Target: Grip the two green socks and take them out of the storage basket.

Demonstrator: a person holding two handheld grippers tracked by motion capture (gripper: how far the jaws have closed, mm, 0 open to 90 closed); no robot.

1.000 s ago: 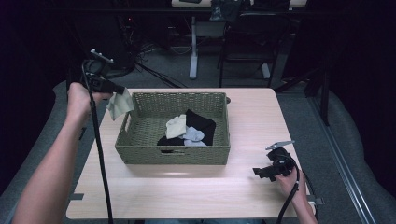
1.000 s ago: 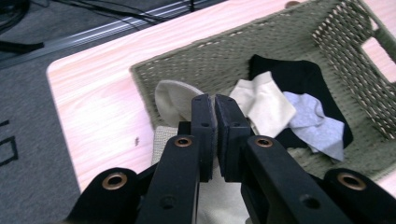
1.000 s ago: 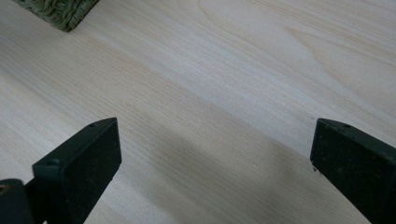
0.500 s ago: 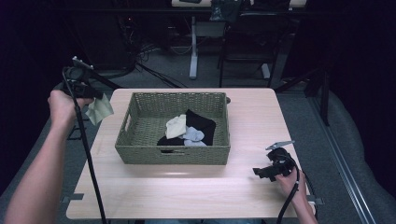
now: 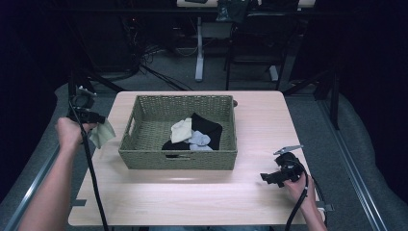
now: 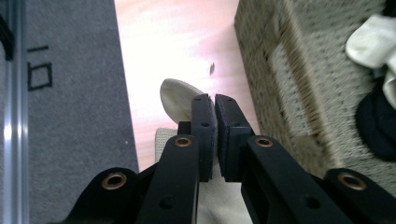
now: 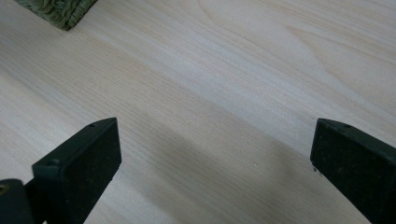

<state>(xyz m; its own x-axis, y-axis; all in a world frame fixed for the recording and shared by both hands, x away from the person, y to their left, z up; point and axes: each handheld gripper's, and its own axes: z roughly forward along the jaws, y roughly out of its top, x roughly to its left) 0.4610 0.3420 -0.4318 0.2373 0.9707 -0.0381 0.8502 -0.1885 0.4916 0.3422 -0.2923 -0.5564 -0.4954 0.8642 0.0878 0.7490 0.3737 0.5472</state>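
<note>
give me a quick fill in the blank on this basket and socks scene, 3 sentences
1. The left gripper is shut on a pale ____.
2. The right gripper rests with its jaws ____ over the table.
3. The rest of the laundry lies inside the woven ____.

Missing words: sock; open; basket

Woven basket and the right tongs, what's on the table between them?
Nothing: in the high view, bare light wooden table separates the woven olive wicker basket from the open right tongs.
</note>
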